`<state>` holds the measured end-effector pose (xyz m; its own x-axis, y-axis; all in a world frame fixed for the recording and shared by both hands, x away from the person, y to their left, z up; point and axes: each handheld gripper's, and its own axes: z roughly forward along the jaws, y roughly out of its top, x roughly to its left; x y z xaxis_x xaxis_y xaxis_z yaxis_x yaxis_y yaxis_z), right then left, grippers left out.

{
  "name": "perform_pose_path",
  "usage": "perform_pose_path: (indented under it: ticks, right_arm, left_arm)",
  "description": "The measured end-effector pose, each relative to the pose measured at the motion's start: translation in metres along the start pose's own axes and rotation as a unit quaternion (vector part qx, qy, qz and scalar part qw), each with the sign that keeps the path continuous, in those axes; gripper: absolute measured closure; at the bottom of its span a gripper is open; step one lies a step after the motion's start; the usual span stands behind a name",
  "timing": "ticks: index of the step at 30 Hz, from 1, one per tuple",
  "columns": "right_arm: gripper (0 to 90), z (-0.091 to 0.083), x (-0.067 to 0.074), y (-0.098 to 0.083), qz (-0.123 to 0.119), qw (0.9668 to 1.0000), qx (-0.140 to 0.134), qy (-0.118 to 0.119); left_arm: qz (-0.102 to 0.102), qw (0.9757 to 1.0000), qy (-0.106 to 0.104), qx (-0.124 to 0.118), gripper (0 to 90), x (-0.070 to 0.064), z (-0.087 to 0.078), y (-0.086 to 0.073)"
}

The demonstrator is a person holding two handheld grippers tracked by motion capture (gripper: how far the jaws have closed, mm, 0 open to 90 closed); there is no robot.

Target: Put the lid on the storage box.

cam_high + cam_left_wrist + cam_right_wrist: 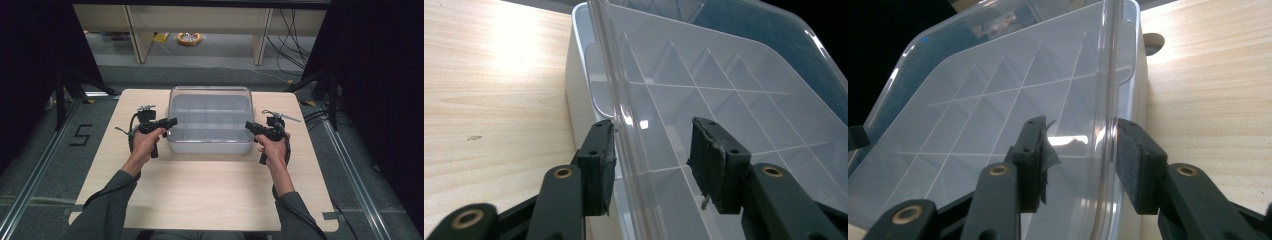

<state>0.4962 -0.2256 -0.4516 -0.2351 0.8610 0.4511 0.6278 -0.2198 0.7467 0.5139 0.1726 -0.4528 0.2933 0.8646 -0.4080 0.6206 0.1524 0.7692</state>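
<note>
Both my grippers straddling the side edges of a clear-lidded compartment box at mid-table.

My left gripper (171, 121), held in my left hand (145, 142) with the forearm angled inward, has its jaws parted around the left rim of the clear lid (724, 85), one jaw just outside it, the other over it. The white box (210, 145) sits toward the far edge of the table (200, 190), bare wood at both sides and broad in front. Its gridded compartments look empty. My right gripper (248, 125) mirrors this, jaws parted astride the lid's right rim.
</note>
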Motion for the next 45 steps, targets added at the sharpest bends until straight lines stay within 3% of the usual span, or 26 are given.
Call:
perform_pose_path:
  ticks: [3,4,6,7,8,9,10,11,12,13,23,24,25,29,31,32,33,34,35,36,37,38,39,41,42,45]
  right_arm:
    - [59.0,0.0,0.001,0.0,0.003,1.0,0.002,0.002]
    - [59.0,0.001,-0.003,0.001,-0.019,0.9998,-0.003,0.001]
    - [59.1,0.002,-0.003,0.0,-0.017,0.9998,-0.004,0.002]
    - [59.1,0.0,0.004,-0.001,0.026,0.9996,0.008,0.003]
    - [59.1,0.0,0.004,-0.001,0.026,0.9996,0.008,0.003]
    - [58.9,-0.001,0.007,-0.001,0.049,0.9986,0.022,0.002]
    - [57.8,0.001,0.0,-0.001,0.016,0.9998,-0.003,0.007]
    - [57.8,0.001,0.0,-0.001,0.016,0.9998,-0.003,0.007]
    - [58.4,0.001,-0.001,0.0,0.019,0.9997,-0.005,0.012]
    - [58.1,0.001,-0.004,0.001,-0.009,0.9999,-0.004,0.007]
    - [57.8,0.003,-0.004,0.001,-0.011,0.9999,-0.007,0.004]
    - [57.5,0.001,0.003,0.001,0.026,0.9996,0.006,0.004]
    - [57.2,0.002,0.002,0.002,0.01,1.0,0.0,0.002]
    - [56.3,0.002,0.005,0.003,0.007,0.9999,0.008,-0.006]
    - [55.5,0.003,0.004,0.005,-0.014,0.9998,0.008,-0.013]
    - [54.8,-0.001,0.016,0.005,0.058,0.9975,0.039,-0.013]
    - [54.8,-0.001,0.016,0.005,0.058,0.9975,0.039,-0.013]
    - [54.5,0.001,0.013,0.005,0.028,0.9992,0.023,-0.015]
    - [53.3,-0.001,0.019,0.006,0.057,0.9972,0.044,-0.021]
    - [57.6,0.0,0.015,0.006,0.011,0.9988,0.029,-0.038]
    - [57.6,0.0,0.015,0.006,0.011,0.9988,0.029,-0.038]
    - [55.3,0.002,0.008,0.008,-0.063,0.9963,0.016,-0.056]
    - [57.0,-0.001,0.011,0.008,-0.042,0.9973,0.024,-0.056]
    - [58.2,0.001,0.003,0.007,-0.054,0.9973,0.024,-0.043]
    - [57.6,0.001,-0.001,0.006,-0.057,0.9964,0.03,-0.056]
    - [57.7,0.001,-0.004,0.004,-0.034,0.9979,0.025,-0.049]
  left_arm:
    - [0.004,1.0,0.005,0.001,51.6,-0.001,0.0,0.0]
    - [0.005,1.0,0.006,0.0,51.6,-0.002,0.0,0.0]
    - [0.002,1.0,0.009,-0.003,51.3,-0.002,0.0,-0.001]
    - [0.002,0.9999,0.012,-0.004,50.9,-0.002,0.0,-0.001]
    - [0.008,0.9998,0.019,-0.003,50.9,-0.002,0.0,-0.001]
    - [0.037,0.9987,0.035,-0.005,53.6,-0.004,0.001,-0.002]
    - [0.046,0.9983,0.036,-0.004,54.0,-0.004,0.002,-0.003]
    - [0.047,0.9983,0.034,0.005,54.0,-0.003,0.002,-0.004]
    - [0.04,0.9986,0.03,0.014,53.7,-0.002,0.004,-0.005]
    - [0.024,0.9994,0.024,0.011,53.7,-0.001,0.005,-0.005]
    - [0.017,0.9996,0.018,0.015,55.9,0.003,0.004,-0.003]
    - [0.018,0.9996,0.019,0.015,56.4,0.003,0.004,-0.003]
    - [0.019,0.9995,0.021,0.014,56.8,0.003,0.004,-0.003]
    - [0.025,0.9993,0.025,0.012,60.1,0.003,0.003,-0.002]
    - [0.03,0.9991,0.026,0.017,62.7,0.004,0.002,-0.001]
    - [0.033,0.9989,0.026,0.02,63.1,0.005,0.002,-0.001]
    - [0.036,0.9987,0.027,0.023,63.1,0.005,0.002,0.0]
    - [0.033,0.9988,0.028,0.021,63.1,0.003,0.002,0.0]
    - [0.032,0.9989,0.029,0.021,63.1,0.003,0.002,0.0]
    - [0.033,0.9988,0.03,0.021,63.2,0.002,0.002,0.0]
    - [0.036,0.9987,0.031,0.02,63.2,0.002,0.003,0.0]
    - [0.036,0.9986,0.032,0.019,63.2,0.002,0.003,-0.001]
    - [0.036,0.9987,0.031,0.018,63.2,0.002,0.003,-0.001]
    - [0.036,0.9987,0.03,0.018,63.2,0.002,0.003,-0.001]
    - [0.036,0.9987,0.03,0.02,63.3,0.003,0.003,-0.001]
    - [0.031,0.9988,0.03,0.022,63.2,0.003,0.002,0.0]
